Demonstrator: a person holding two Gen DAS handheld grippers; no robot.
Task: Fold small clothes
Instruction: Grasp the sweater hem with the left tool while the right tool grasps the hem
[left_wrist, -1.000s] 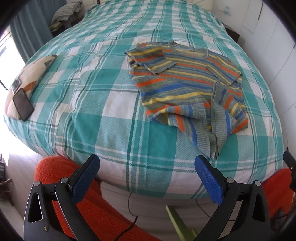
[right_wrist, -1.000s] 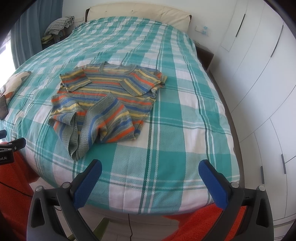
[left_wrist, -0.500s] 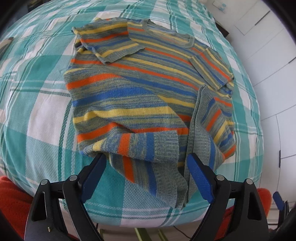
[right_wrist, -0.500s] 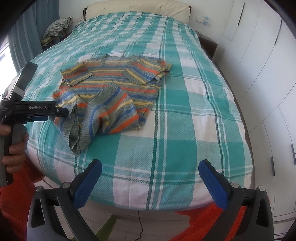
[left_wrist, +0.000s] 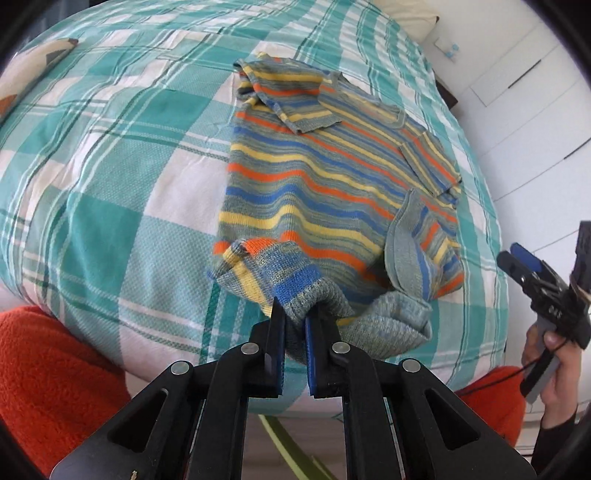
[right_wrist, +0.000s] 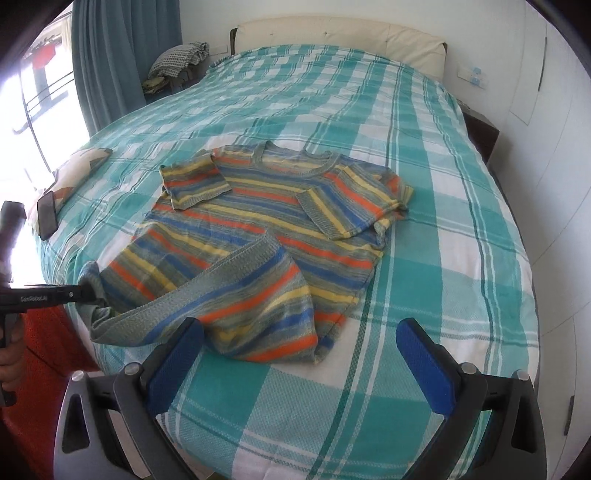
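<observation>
Striped sweater (right_wrist: 266, 229) on the checked bed (right_wrist: 424, 258), near edge.
Sleeves folded in, hem rumpled. Left tool (left_wrist: 295, 317) has just closed, pinching the hem's near-left corner; right tool (right_wrist: 299, 350) gapes wide, empty, pointing down.

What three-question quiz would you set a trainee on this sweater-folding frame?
1. True or false: the left gripper is shut on the hem of the striped knit sweater.
2. The right gripper is: A) open, holding nothing; B) shut on a sleeve; C) gripping the phone.
3. Fill in: both short sleeves lie folded ____ over the sweater's chest.

Key: 1 true; 2 A; 3 inward. The sweater lies on the teal checked bedspread; a dark phone rests near the bed's edge.
</observation>
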